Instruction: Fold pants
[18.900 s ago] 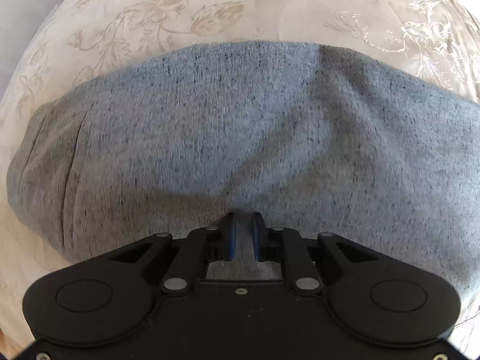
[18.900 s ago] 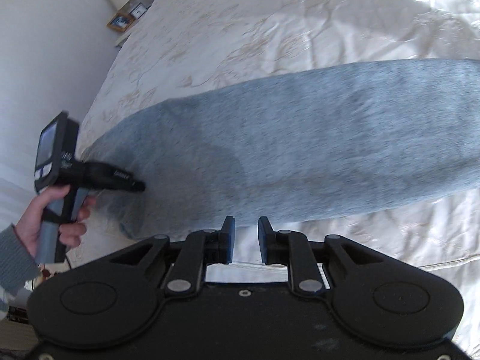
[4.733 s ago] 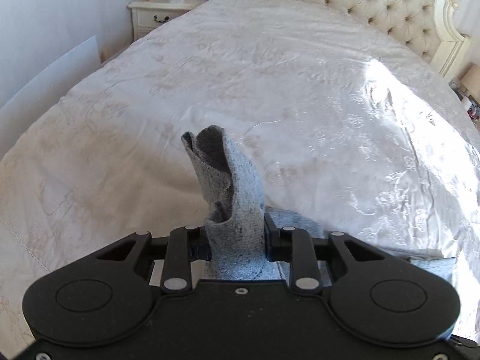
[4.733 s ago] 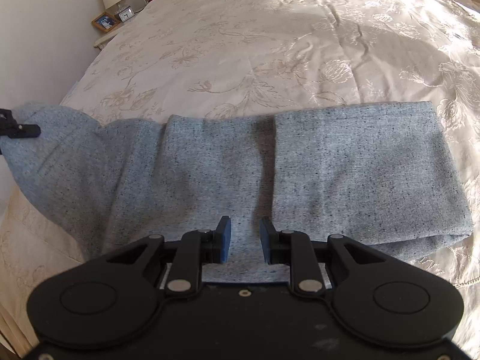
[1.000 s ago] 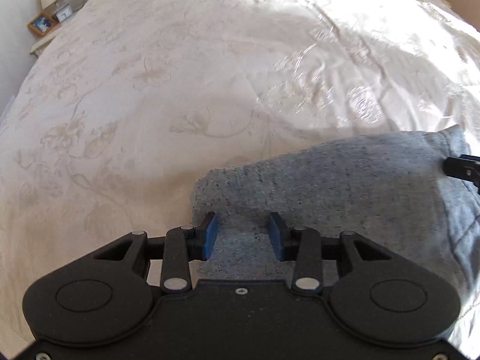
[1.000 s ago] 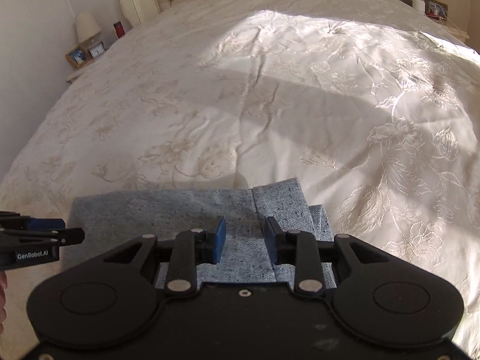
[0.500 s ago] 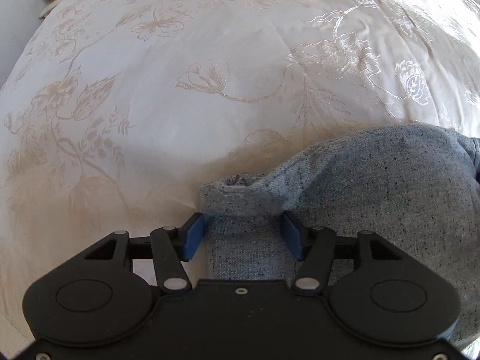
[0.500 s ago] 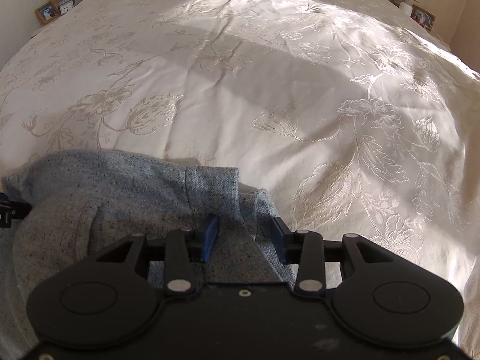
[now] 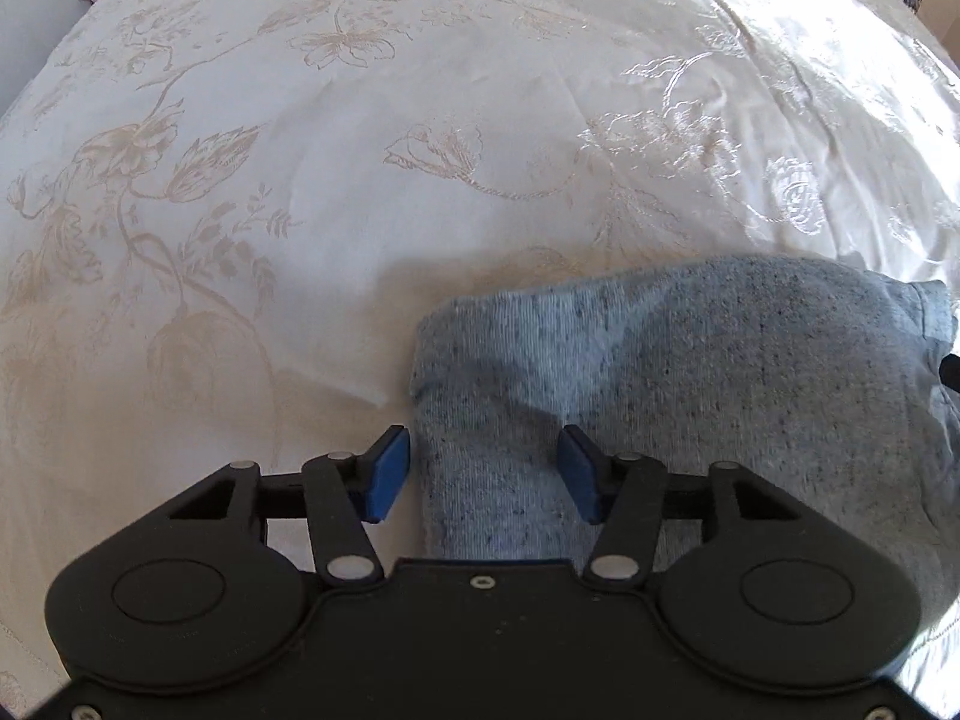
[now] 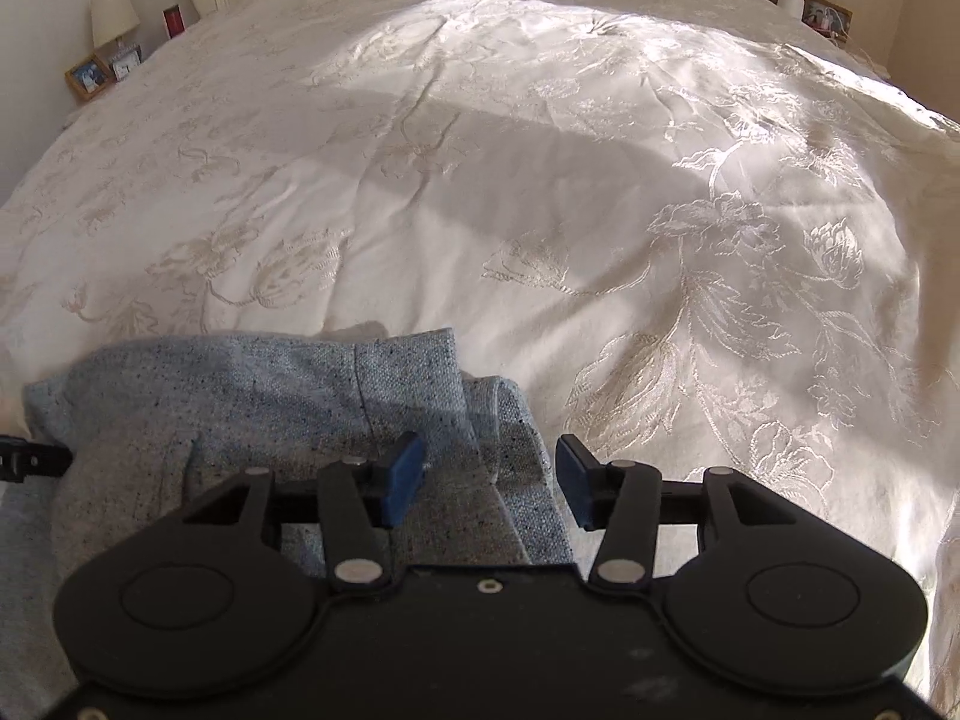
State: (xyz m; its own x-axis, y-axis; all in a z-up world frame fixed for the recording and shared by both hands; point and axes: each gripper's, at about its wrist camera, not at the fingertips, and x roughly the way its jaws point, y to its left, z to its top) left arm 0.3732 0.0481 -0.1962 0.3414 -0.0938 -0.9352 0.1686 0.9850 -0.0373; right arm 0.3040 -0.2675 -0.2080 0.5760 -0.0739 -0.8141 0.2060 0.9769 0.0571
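I am holding the left gripper [image 9: 483,474] and right gripper [image 10: 489,480] with fingers spread wide, gripping nothing, over opposite ends of the folded grey pants [image 9: 690,372] lying on the bedspread [image 9: 360,180], probably releasing the finished fold.

No readable text, label, brand, number or sign is showing in either view. The picture frames [image 10: 88,76] standing on the nightstand in the right wrist view are too small to be making out any writing, and nothing printed is showing on either gripper body.
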